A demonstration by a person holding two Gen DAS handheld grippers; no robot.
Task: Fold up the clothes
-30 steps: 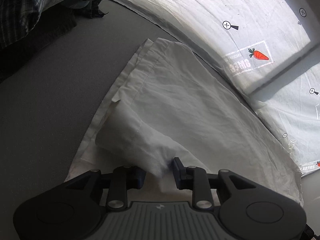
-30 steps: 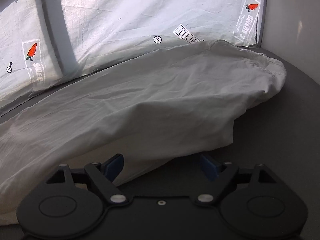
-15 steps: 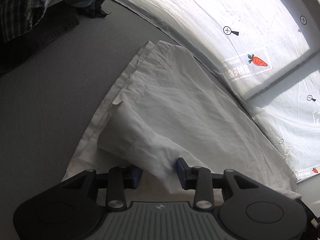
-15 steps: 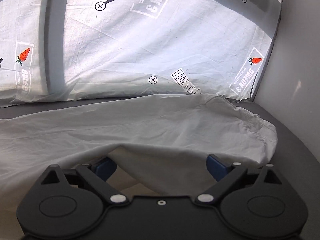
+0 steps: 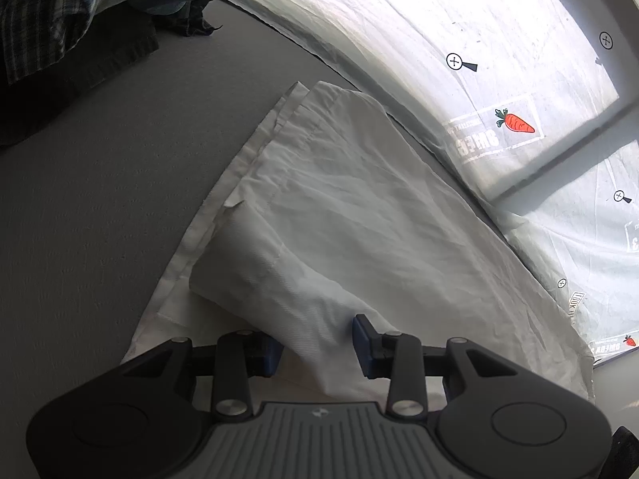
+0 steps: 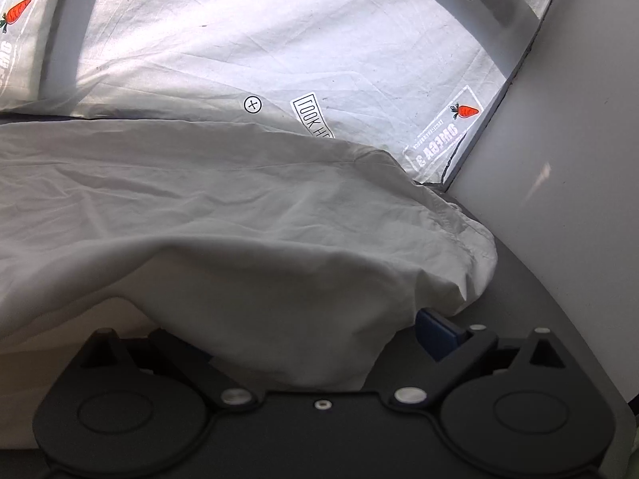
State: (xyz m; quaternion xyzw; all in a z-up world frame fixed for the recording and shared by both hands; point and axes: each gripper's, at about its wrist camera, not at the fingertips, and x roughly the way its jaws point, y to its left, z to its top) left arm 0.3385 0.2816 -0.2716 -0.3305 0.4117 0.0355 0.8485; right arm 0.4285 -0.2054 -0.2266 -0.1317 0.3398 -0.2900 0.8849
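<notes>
A white garment [image 5: 359, 207] lies on the grey surface [image 5: 100, 199], one edge rolled back into a thick fold. That fold runs between the pads of my left gripper [image 5: 317, 343], which stand a little apart around it without pinching. In the right wrist view the same white garment [image 6: 239, 207] bulges up, and a flap of it hangs down over my right gripper [image 6: 311, 335]. Its jaws are opening wide. The flap hides the left finger; the blue right pad [image 6: 435, 331] shows free of the cloth.
A white sheet printed with carrots and marks [image 5: 479, 40] lies beyond the garment, also seen as the printed sheet [image 6: 279, 40]. A pile of plaid and dark clothes [image 5: 48, 20] sits at the far left. A pale wall panel [image 6: 579, 159] bounds the right side.
The left jaws have widened slightly around the fold. The right gripper has rolled and pushed in under the garment's edge with its jaws spreading; cloth now covers its left finger.
</notes>
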